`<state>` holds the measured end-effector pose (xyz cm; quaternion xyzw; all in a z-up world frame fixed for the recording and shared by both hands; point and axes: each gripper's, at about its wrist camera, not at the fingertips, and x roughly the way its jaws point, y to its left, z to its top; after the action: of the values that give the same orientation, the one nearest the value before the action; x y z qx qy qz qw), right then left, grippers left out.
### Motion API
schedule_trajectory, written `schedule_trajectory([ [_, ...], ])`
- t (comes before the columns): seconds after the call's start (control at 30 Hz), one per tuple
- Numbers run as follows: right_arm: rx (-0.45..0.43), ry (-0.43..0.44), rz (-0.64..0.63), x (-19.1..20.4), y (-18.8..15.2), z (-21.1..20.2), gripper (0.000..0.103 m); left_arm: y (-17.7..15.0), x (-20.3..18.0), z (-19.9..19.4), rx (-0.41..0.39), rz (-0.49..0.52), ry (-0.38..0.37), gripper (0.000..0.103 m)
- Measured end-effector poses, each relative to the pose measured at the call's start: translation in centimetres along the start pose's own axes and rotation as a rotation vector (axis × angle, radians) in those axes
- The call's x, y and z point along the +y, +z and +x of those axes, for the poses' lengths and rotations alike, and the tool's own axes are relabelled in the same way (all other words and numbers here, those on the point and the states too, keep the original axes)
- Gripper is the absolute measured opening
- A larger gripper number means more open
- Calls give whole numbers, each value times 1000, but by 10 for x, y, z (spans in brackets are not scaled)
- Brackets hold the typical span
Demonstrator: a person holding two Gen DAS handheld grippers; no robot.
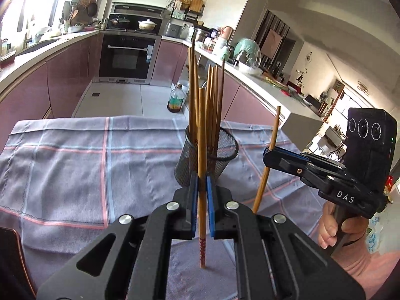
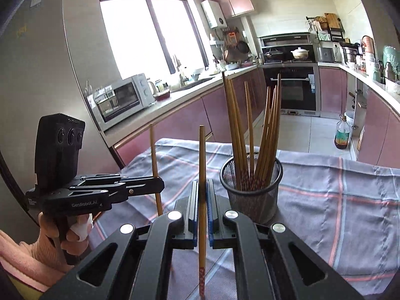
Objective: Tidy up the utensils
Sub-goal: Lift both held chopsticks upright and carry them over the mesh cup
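left gripper: we see the black two-finger left gripper with blue pads, jaws clamped on one chopstick; a hand in a pink sleeve holds its handle in the right wrist view
left chopstick: long brown wooden chopstick with red-patterned lower end, near upright between the pads, patterned tip hanging just above the cloth
cloth: grey-blue checked cloth with pink stripes covers the table; we see nothing else lying on its left part
holder: black wire-mesh cylindrical cup stands upright on the cloth, just beyond the left gripper's tips, holding a bunch of matching brown chopsticks that lean apart
right gripper: second black gripper, jaws pinched on another brown chopstick, near upright, patterned end down
right hand: bare hand wraps its handle at the right edge of the left wrist view
relation: we note both held sticks sit outside the cup, near it
background: purple kitchen cabinets, black built-in oven, oil bottle on the floor
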<state>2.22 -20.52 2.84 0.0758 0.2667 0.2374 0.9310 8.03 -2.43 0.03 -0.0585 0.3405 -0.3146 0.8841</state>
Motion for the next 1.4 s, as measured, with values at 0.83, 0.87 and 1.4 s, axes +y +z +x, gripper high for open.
schedule_trajectory([
  [0.83, -161, -62, -23, -5, 40, -38, 5, 45, -22, -46, -171, 34, -19, 7],
  [0.87, -166, -64, -23, -5, 42, -39, 5, 48, -23, -47, -181, 36, -19, 7],
  [1.4, -232, -93, -35, -10, 69, -43, 5, 81, -45, -60, -279, 87, 6, 7],
])
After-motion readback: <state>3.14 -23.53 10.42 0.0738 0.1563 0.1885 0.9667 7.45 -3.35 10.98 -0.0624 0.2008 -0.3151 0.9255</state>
